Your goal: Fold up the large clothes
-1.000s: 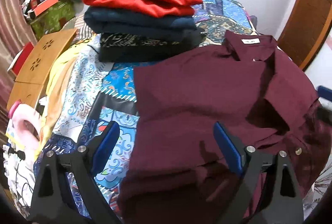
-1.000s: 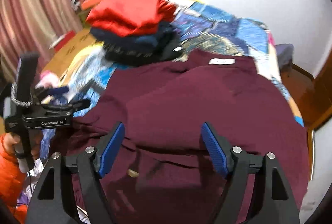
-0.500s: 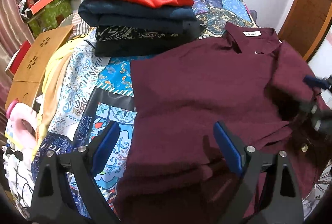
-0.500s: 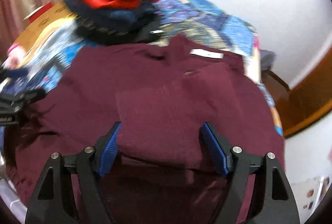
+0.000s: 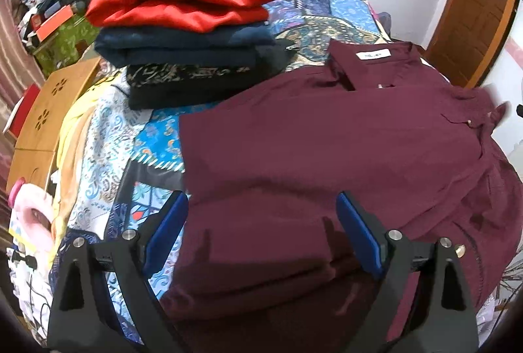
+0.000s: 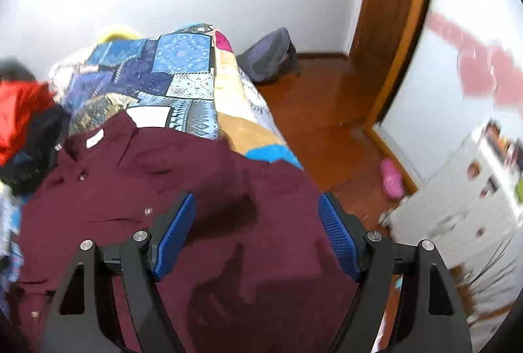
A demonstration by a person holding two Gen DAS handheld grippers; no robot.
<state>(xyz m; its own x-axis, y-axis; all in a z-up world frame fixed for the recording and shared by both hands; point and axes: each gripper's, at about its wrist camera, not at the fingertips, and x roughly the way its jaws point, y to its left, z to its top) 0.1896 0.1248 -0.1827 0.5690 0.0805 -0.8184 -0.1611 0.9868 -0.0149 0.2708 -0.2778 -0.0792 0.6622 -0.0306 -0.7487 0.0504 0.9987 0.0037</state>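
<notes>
A maroon button-up shirt lies spread on the patchwork bed cover, collar and white label toward the far wall, its left side folded inward. My left gripper hovers open above the shirt's near left part with nothing between its blue pads. In the right wrist view the same shirt fills the lower left, draping toward the bed's right edge. My right gripper stands open over that right side of the shirt, nothing gripped.
A stack of folded clothes, red on top of navy and black, sits at the back left of the bed. A wooden lap table lies left. Right of the bed are wooden floor, a grey bag, a pink slipper and a door frame.
My right gripper swung quickly rightward over the shirt, so its view turned from the folded stack to the bed's right edge and floor. The left gripper shifted slightly; the right gripper has left its view.
</notes>
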